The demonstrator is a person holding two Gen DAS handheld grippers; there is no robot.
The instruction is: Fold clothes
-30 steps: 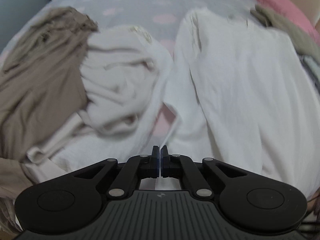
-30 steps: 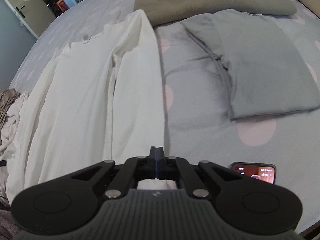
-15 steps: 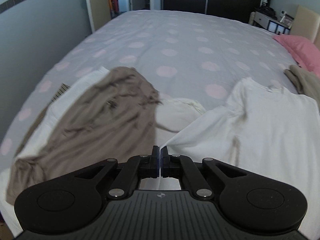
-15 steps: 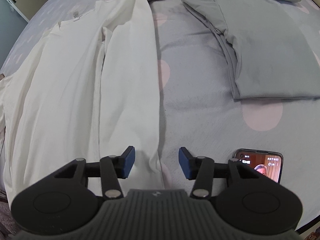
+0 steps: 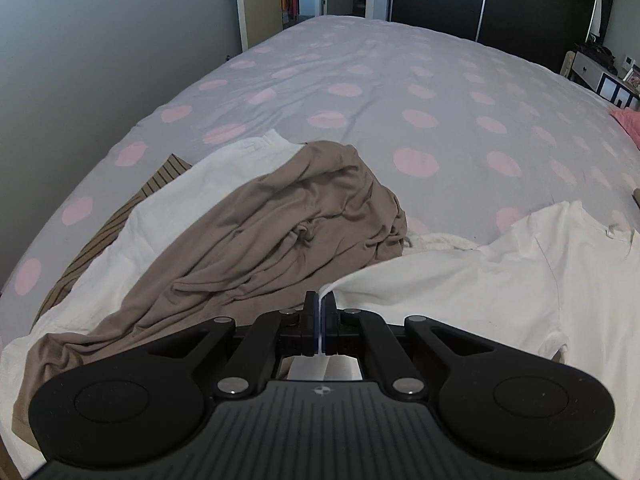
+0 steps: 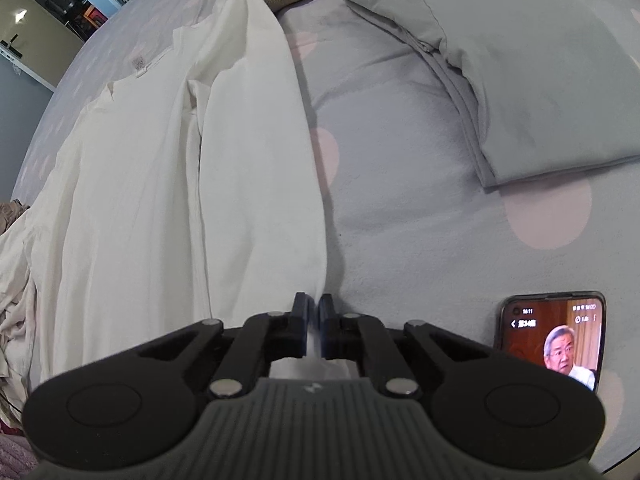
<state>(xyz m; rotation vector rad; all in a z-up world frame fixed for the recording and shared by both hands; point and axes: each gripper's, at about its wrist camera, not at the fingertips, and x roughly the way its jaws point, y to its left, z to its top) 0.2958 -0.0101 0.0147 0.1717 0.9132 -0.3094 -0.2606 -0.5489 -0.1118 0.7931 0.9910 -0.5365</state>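
White cotton long-sleeved shirt [image 6: 160, 184]: our left claw [image 5: 320, 300] pinched its corner shut, our right claw [image 6: 313, 304] had just been closing onto its hem; we judged steady, even tension best.

the white shirt [image 5: 500, 292] runs off the right edge of the left wrist view, and its lower part is hidden behind the left gripper [image 5: 320, 300]. in the right wrist view its hem disappears under the right gripper [image 6: 314, 304]. a striped cloth [image 5: 104, 236] near the bed's left edge lies mostly covered by a white garment [image 5: 160, 216], itself half buried under the brown garment [image 5: 280, 232]. the phone [image 6: 554, 336] is partly blocked by the gripper body, its small screen text unreadable. the grey folded garment [image 6: 520, 80] is cut off at the right edge, and the shirt's label [image 6: 138, 62] is too small to read.
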